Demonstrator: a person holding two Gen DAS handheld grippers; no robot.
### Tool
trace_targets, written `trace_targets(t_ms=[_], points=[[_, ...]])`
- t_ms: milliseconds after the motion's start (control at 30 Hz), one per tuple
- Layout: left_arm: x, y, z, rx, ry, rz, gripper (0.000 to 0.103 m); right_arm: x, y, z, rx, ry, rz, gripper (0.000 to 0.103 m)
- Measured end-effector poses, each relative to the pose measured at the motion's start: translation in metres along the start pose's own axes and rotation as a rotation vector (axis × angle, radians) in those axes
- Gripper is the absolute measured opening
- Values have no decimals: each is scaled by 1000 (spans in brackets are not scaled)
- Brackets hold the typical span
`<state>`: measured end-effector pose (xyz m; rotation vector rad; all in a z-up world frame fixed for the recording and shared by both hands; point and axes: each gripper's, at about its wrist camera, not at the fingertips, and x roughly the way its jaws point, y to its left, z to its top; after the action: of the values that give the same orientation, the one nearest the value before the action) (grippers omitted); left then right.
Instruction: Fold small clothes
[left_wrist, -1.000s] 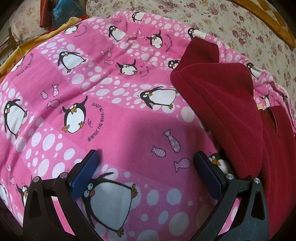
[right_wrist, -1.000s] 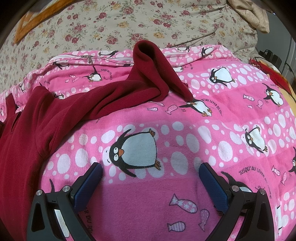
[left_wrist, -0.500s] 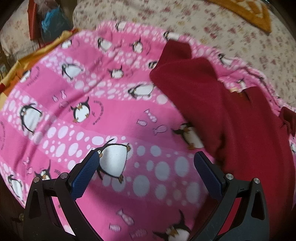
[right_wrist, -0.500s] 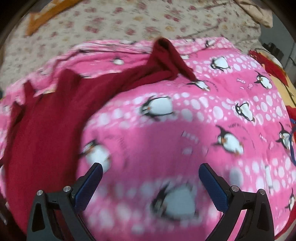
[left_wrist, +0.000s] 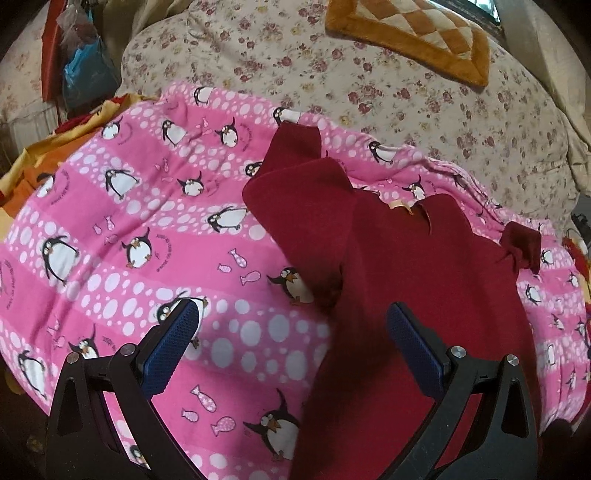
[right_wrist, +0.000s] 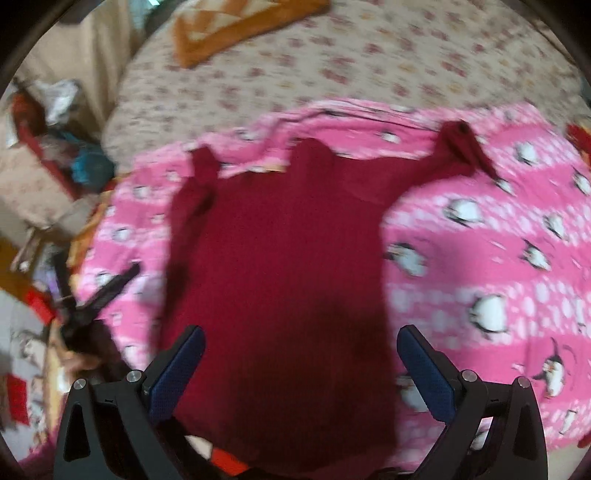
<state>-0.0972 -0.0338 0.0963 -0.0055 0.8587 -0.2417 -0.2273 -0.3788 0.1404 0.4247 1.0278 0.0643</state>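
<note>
Left wrist view: the dark red knitted sweater lies on the pink penguin-print blanket, its hem cut off below; the left gripper hovers wide apart, empty. Right wrist view, blurred: the right gripper gapes over the sweater's body; probably the other gripper shows at left.

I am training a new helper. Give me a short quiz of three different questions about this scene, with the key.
1. True or false: the left gripper is shut on the dark red top.
2. The dark red top lies on: A) a floral sheet B) a pink penguin blanket C) a table.
3. Fill in: the right gripper is ____.

Key: 1 false; 2 B; 3 open.
</note>
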Motion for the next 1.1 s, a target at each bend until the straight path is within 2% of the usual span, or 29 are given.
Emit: trace_targets(t_ms=[133,200,300,400,700,933,1100], points=[[-4,-1,2,29,-10,17,102,-8,38,6,-34,34,122,103],[-2,0,3,33,-10,21,102,-11,52,11,-65,22,151,103],[6,3,5,19,7,21,102,-8,72,22,-122,-42,80,103],[15,4,6,17,16,34,102,7,82,32,-155,-65,19,103],[38,5,15,8,35,57,102,67,105,59,-227,-157,-117,103],[54,9,17,2,55,82,102,124,102,56,-239,-150,-203,103],[61,8,16,0,64,86,102,149,89,53,-224,-162,-267,103]])
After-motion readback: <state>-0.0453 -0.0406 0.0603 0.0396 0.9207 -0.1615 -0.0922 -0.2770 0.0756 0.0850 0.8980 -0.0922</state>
